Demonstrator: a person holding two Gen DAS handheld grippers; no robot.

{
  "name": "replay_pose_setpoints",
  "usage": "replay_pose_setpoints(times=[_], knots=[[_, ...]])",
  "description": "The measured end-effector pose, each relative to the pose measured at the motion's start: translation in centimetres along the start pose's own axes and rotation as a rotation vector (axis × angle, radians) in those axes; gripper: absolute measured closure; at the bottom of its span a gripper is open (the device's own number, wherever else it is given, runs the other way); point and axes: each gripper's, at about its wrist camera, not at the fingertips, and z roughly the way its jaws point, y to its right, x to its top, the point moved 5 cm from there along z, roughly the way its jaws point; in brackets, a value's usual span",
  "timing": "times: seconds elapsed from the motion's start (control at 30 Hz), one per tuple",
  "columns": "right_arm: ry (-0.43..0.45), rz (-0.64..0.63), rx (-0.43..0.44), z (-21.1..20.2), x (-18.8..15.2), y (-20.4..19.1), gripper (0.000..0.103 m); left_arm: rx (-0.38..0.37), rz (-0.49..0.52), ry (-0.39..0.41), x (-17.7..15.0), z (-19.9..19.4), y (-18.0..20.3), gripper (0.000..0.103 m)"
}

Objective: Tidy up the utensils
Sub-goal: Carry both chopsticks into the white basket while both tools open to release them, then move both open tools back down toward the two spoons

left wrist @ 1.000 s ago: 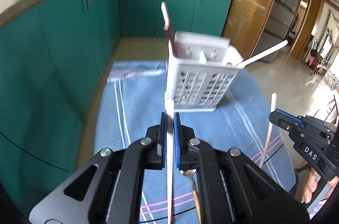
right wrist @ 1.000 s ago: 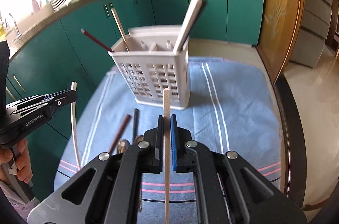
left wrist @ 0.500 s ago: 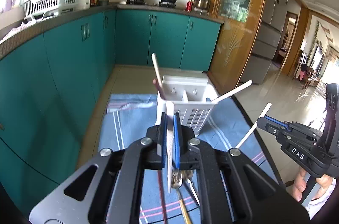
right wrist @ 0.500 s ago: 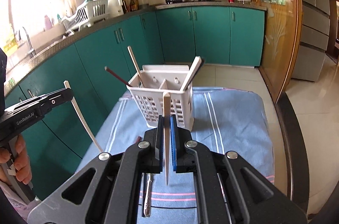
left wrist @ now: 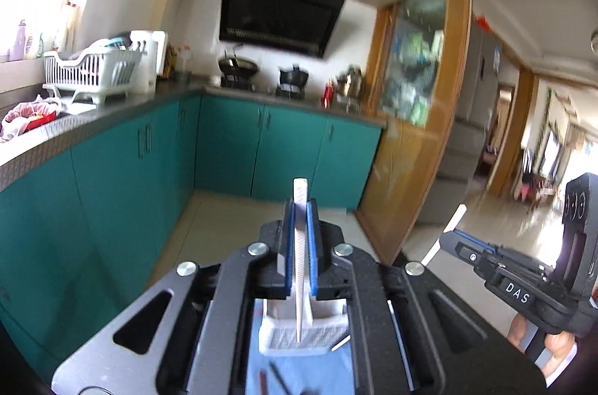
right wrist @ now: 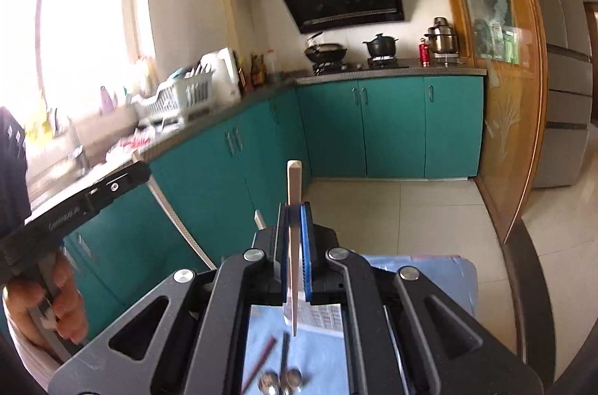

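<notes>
Below the right tool (right wrist: 295, 227), seemingly spoons (right wrist: 280, 380); left view lacks them.

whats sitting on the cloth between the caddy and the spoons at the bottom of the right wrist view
In the right wrist view, two loose chopsticks, one reddish-brown and one dark, lie on the blue cloth between the white caddy and the spoons.

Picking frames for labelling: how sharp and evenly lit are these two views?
Left wrist: room motion-blurred, window overexposed top left, tool sharp. Right wrist: window blown out, dish rack smeared, stove area clearer. Both bend straight edges.
</notes>
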Motion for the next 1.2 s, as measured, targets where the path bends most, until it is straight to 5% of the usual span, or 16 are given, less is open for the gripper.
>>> replay_pose_setpoints(times=[0.2,0.33,0.57,0.7,0.8,0.83,1.07,1.2], knots=[[0.119,0.049,-0.092,1.5,2.8,1.9,0.096,0.077,-0.090,0.051,-0.1,4.5,-1.4,0.097],[0.084,0.039,-0.136,4.6,0.3,2.6,0.096,0.163,-0.064,0.018,-3.6,7.4,-2.3,0.097],[-0.008,0.043,-0.153,8.1,-4.0,3.0,0.096,0.191,-0.071,-0.075,-8.2,9.2,-4.0,0.096],[-0.032,0.046,-0.160,8.0,-5.2,3.0,0.094,0.213,-0.053,-0.071,-9.0,8.3,-4.6,0.092],[-0.011,0.029,-0.182,6.7,-5.3,2.9,0.070,0.200,-0.057,-0.055,-8.9,7.0,-4.8,0.064],[0.003,0.022,-0.186,6.0,-5.3,2.7,0.067,0.201,-0.062,-0.041,-8.8,6.3,-4.9,0.063],[0.065,-0.048,-0.121,-1.3,-5.9,0.5,0.066,0.223,-0.055,-0.005,-9.9,-1.5,-6.1,0.051],[-0.028,-0.051,-0.024,-4.1,-10.4,0.1,0.066,0.302,-0.042,-0.142,-15.0,-3.2,-8.7,0.046]])
